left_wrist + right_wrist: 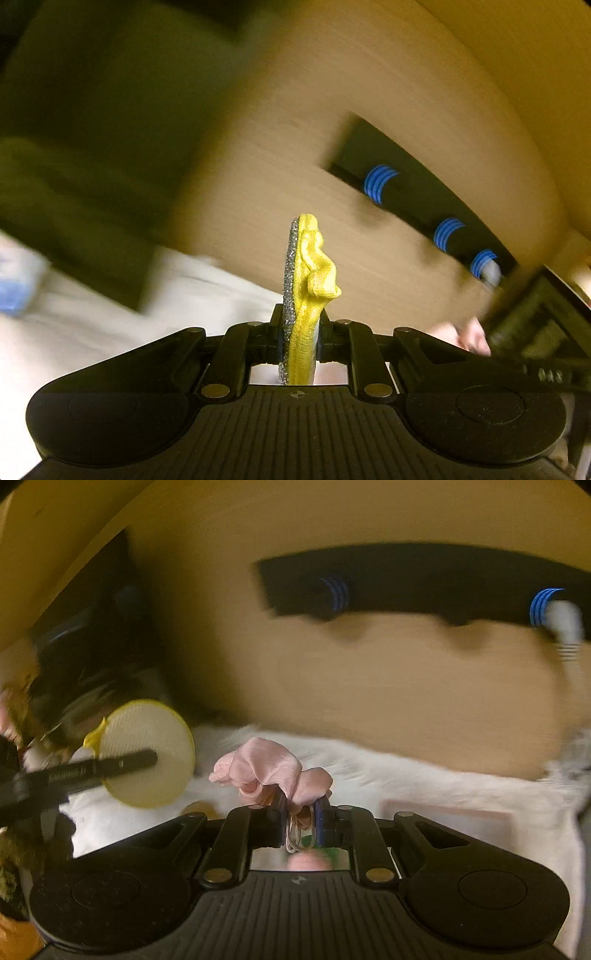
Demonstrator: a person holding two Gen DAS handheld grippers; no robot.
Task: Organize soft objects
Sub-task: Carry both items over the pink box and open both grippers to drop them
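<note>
Slippage is the main risk. The right tool (302,814) is clamped on a pink scrunchie (266,773), but only a small fold sits between the pads; most of the satin bulges free above them, so a quick swing could, I judge, let it slide out onto the white fur cover (424,775) below. The left tool (300,334) is clamped on a yellow pad (304,280), held edge-on, its silver glitter face to one side and a crumpled yellow flap to the other. The pads grip it low down, so the tall free part may flop or twist when set down.

Collision is the second risk. In the right view the left tool's finger (110,766) and the round pad (147,753) sit near the scrunchie, to its left; if both hands head for one spot, they could knock each other.

Ahead on the wood wall (369,686) hangs a black rack (424,579) with blue-ringed pegs (380,184); something pale hangs on the rightmost peg (563,622). Dark clutter at the left is too blurred to name. A hand (469,338) shows at the right edge of the left view.
</note>
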